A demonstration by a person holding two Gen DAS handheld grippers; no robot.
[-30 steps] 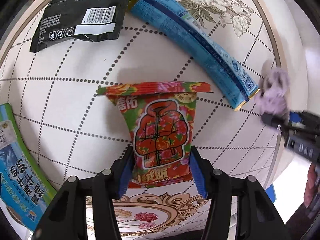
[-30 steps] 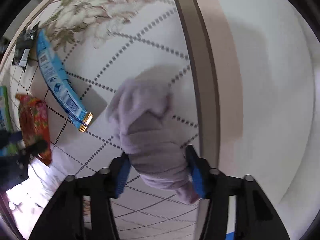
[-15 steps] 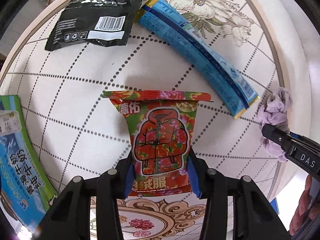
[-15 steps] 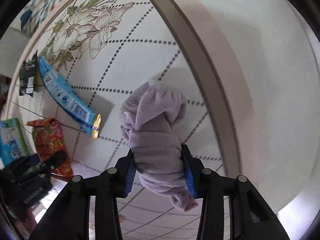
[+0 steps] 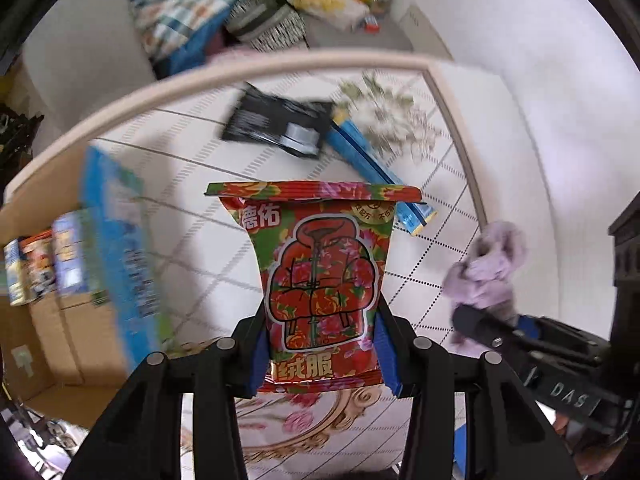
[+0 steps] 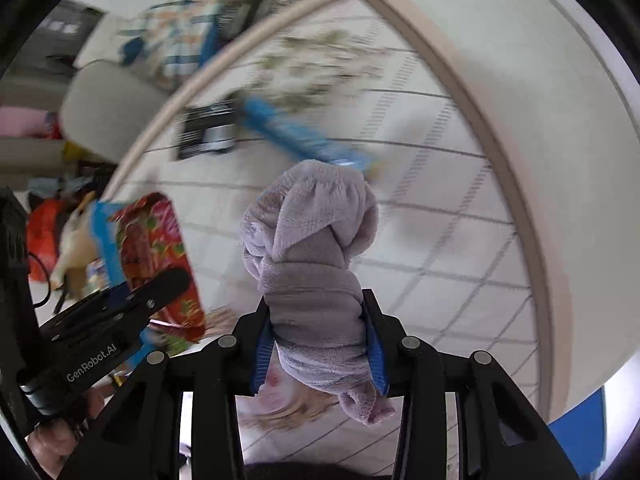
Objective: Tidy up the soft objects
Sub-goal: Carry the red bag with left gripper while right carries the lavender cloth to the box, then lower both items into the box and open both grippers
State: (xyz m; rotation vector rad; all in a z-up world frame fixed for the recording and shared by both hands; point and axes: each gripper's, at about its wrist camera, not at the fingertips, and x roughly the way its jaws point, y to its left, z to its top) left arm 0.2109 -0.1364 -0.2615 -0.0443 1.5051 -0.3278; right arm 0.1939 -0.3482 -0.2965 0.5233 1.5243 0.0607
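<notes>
Jutting forward, red floral packet point(image 5: 320, 280) clenched in left tool point(image 5: 320, 354), lilac cloth point(image 6: 316, 280) in right tool point(image 6: 318, 350).

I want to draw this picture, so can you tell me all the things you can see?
flowery packet: one, red and green, gripped in the left gripper, lifted above the table
fluffy cloth: one, pale purple, bundled, gripped in the right gripper
long packet: one, blue with a yellow end, lying on the table
black pouch: one, black with a white label, on the table beside the long packet
flat pack: one, blue and green, blurred, at the table's left side
table: one, white with dotted lines and flower prints, pale rim
cardboard boxes: brown, beside the table; number unclear
left gripper: one, black with blue pads
right gripper: one, black with blue pads
</notes>
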